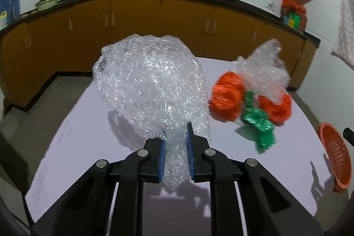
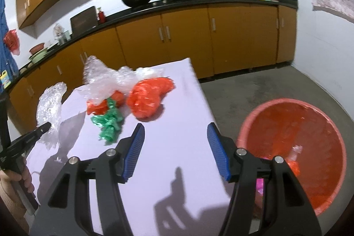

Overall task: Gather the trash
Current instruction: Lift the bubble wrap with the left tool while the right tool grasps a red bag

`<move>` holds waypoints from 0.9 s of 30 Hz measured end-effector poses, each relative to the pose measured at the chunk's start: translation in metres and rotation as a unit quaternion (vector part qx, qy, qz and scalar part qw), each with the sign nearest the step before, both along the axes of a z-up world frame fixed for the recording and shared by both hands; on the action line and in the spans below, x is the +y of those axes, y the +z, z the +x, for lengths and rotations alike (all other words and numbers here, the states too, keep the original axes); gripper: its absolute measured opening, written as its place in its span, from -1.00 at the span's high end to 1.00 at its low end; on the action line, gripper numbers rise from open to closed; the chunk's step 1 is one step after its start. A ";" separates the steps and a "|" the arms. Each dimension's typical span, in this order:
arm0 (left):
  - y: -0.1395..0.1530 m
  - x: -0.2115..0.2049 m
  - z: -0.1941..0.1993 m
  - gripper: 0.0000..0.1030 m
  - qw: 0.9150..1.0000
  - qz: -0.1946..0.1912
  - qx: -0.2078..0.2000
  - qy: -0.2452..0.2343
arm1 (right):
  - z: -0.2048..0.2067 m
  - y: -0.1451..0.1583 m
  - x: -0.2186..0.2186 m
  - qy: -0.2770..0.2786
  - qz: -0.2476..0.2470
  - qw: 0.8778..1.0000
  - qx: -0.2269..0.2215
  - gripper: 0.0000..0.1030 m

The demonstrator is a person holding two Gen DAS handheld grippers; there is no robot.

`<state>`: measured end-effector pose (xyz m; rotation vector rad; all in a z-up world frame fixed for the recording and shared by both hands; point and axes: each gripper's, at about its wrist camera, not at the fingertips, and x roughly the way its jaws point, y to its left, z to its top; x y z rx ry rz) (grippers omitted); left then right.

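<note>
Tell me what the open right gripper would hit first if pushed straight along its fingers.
Probably the bare pale tabletop: the right gripper points down at it with nothing between its fingers. The crumpled orange plastic bag lies further ahead and slightly left; depth is unclear.

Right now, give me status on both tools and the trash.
Left tool shut on clear plastic wrap. Right tool open, empty. Orange bin beside table. Nothing blocking.
</note>
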<state>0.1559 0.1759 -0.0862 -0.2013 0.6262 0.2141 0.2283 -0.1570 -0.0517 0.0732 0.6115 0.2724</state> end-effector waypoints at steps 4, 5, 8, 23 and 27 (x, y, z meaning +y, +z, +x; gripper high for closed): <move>-0.003 0.013 0.002 0.67 1.000 0.002 0.000 0.009 | 0.021 -0.003 0.025 0.015 0.001 1.000 0.004 -0.09; -0.003 0.016 0.004 0.67 1.000 0.002 0.000 0.011 | 0.027 -0.005 0.031 0.018 0.002 1.000 0.008 -0.08; -0.003 0.024 0.009 0.67 1.000 0.001 0.000 0.014 | 0.045 -0.013 0.048 0.024 0.007 0.999 0.021 -0.08; -0.010 0.040 0.030 0.67 1.000 0.000 0.002 0.010 | 0.126 -0.049 0.101 0.008 -0.028 0.998 0.058 -0.20; -0.011 0.038 0.033 0.67 1.000 0.001 0.005 0.007 | 0.137 -0.058 0.100 0.005 -0.032 0.997 0.075 0.01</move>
